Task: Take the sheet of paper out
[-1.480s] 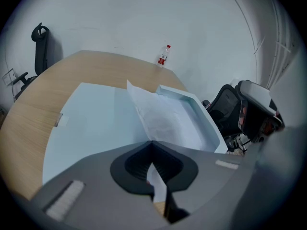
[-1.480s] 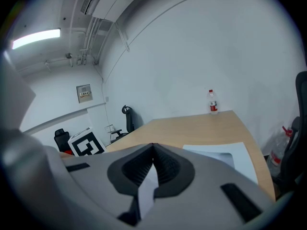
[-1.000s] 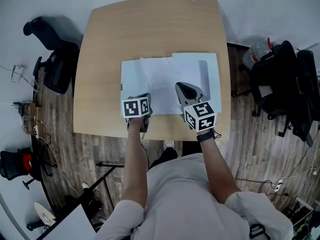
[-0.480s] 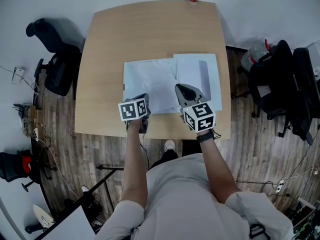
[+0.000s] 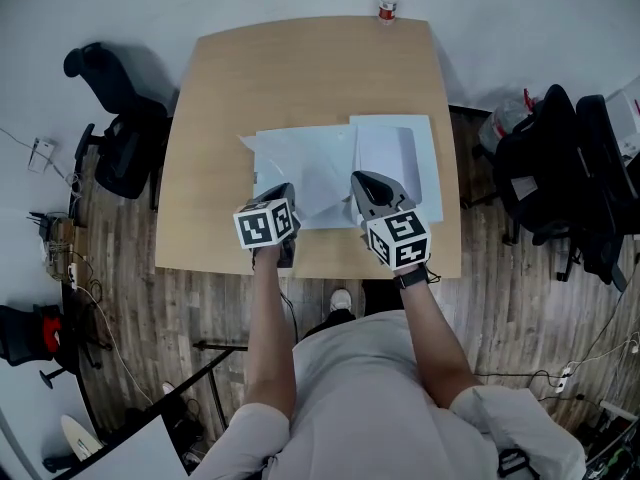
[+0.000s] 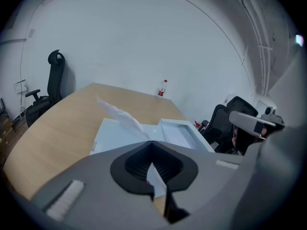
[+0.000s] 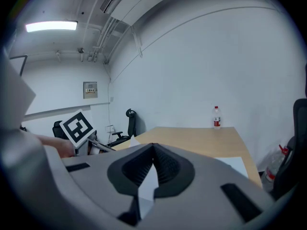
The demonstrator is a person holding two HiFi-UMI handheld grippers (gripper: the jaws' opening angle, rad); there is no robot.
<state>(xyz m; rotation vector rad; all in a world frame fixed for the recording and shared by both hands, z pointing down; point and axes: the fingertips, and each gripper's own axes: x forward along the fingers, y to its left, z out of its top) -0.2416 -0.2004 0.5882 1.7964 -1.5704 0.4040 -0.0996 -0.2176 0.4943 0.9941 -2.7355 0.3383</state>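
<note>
- Above the near half of the worktop (image 5: 300,68), the sheet of paper (image 5: 300,163) stands lifted off an open pale folder (image 5: 395,148). Its far corner curls up in the left gripper view (image 6: 120,115).
- The left gripper (image 5: 285,190) has its jaws together on the sheet's near edge. The white paper runs down between them (image 6: 152,145).
- The right gripper (image 5: 357,180) has its jaws clamped on a white edge (image 7: 153,150), at the folder's near left corner in the head view.
- Neither sheet nor folder shows any readable writing.
- Each gripper carries a cube with black-and-white square markers, without letters.
- A bottle (image 5: 387,0) with a red label stands at the far edge; its print is too small to read.
- A wall plate (image 7: 89,89) bears print that I cannot make out.
- Dark office chairs (image 5: 120,138) stand on both sides.
</note>
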